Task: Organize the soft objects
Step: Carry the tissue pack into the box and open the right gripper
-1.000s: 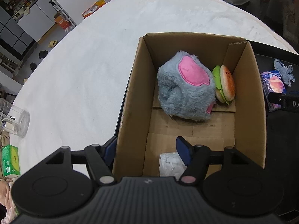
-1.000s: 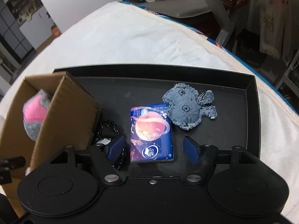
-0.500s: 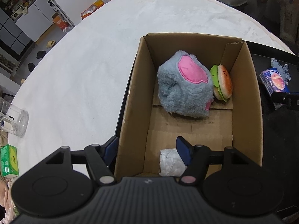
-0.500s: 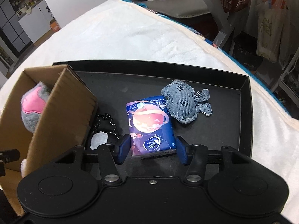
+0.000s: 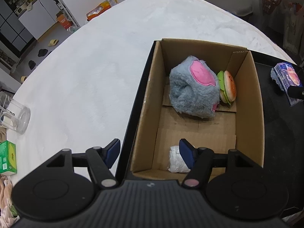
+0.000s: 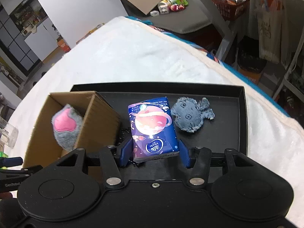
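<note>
- Up it comes: the right gripper [image 6: 154,153], clamped on the glossy blue tissue pack [image 6: 153,129], has lifted it off the black tray [image 6: 235,125] since a second ago.
- The fuzzy denim plush [image 6: 189,117] stays on that tray.
- The left gripper [image 5: 150,153] hangs wide, straddling the cardboard box [image 5: 248,102] wall; the furry grey plush [image 5: 192,89] sits inside.

tissue pack [image 6: 153,130] clamped in right hand-held gripper [image 6: 154,152]
</note>
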Demonstrator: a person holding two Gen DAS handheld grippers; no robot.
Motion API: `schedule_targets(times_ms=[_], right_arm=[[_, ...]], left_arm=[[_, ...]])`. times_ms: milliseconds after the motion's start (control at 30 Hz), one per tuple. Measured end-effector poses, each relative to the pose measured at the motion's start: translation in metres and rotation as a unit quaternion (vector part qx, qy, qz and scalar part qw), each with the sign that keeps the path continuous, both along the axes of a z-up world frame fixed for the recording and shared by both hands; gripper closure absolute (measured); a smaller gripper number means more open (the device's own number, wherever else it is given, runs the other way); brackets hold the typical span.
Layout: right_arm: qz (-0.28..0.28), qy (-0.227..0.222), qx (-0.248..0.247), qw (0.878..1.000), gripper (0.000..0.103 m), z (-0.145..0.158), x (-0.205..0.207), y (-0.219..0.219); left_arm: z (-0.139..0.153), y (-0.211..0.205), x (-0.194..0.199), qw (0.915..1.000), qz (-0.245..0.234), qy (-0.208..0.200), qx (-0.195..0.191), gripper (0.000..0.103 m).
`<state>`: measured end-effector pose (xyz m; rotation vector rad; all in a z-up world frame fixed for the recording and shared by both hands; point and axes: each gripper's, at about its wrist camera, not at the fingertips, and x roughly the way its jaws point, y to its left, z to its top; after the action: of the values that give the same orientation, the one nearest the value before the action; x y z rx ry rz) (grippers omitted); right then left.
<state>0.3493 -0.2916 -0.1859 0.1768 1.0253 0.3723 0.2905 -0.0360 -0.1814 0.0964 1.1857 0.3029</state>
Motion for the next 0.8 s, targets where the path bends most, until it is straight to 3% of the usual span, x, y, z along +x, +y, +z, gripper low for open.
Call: schedule_targets(times_ms=[800], right_arm=[[0.050, -0.058, 0.039, 0.996, 0.052, 0.067, -0.028, 0.046]], left_arm=[[0.001, 0.021, -0.020, 0.9991, 0.024, -0.033, -0.015, 0.038]])
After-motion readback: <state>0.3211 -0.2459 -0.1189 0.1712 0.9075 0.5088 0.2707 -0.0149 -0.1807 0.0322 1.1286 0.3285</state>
